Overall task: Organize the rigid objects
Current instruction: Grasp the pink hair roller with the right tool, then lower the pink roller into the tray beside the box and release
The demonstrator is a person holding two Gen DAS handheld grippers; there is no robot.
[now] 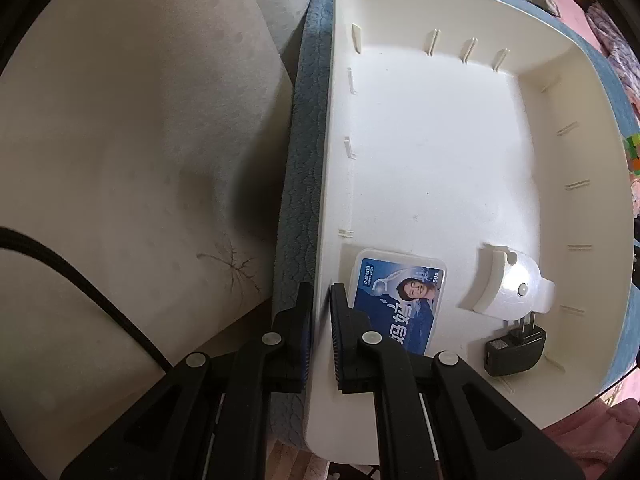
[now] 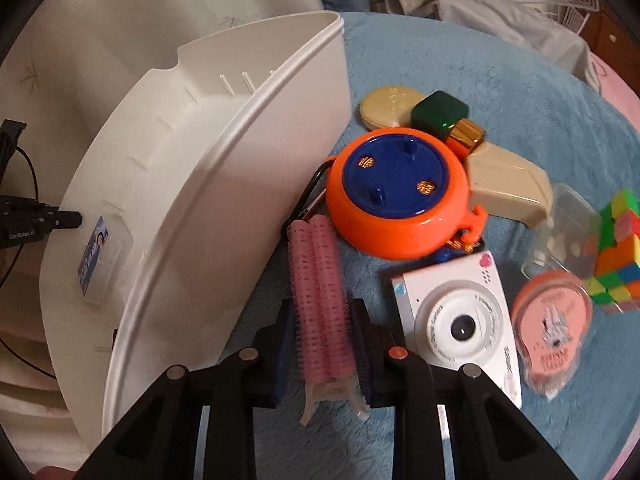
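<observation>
Nearest in the right wrist view, right gripper [image 2: 322, 344] clamped on the pink hair-roller clip [image 2: 320, 300], one pad on each side, clear handle ends jutting back past the fingers; lay lengthwise on the blue quilted cover [image 2: 540, 128], just beside the outer wall of the white bin [image 2: 224, 184]. To the clip's right, a white toy camera [image 2: 456, 320], lens up; next to that, a round pink case [image 2: 554, 320]; beyond these, an orange and blue round reel [image 2: 400, 196] touching the clip's far end, a clear plastic box [image 2: 560, 236] and a colourful puzzle cube [image 2: 618, 248] at the right edge. Farther still, a beige bracket [image 2: 508, 188], a green-capped bottle [image 2: 444, 118] and a cream oval compact [image 2: 384, 110].

In the left wrist view, left gripper [image 1: 318, 328] pinched shut on the bin's near side wall, one finger outside, one inside. Just past the inner finger, on the bin floor, a blue floss-pick box [image 1: 398, 300]; to its right a white plastic holder [image 1: 508, 284] and a black plug adapter [image 1: 514, 350], touching; rest of the floor bare. Left of the bin, a pale pillow [image 1: 140, 140].
</observation>
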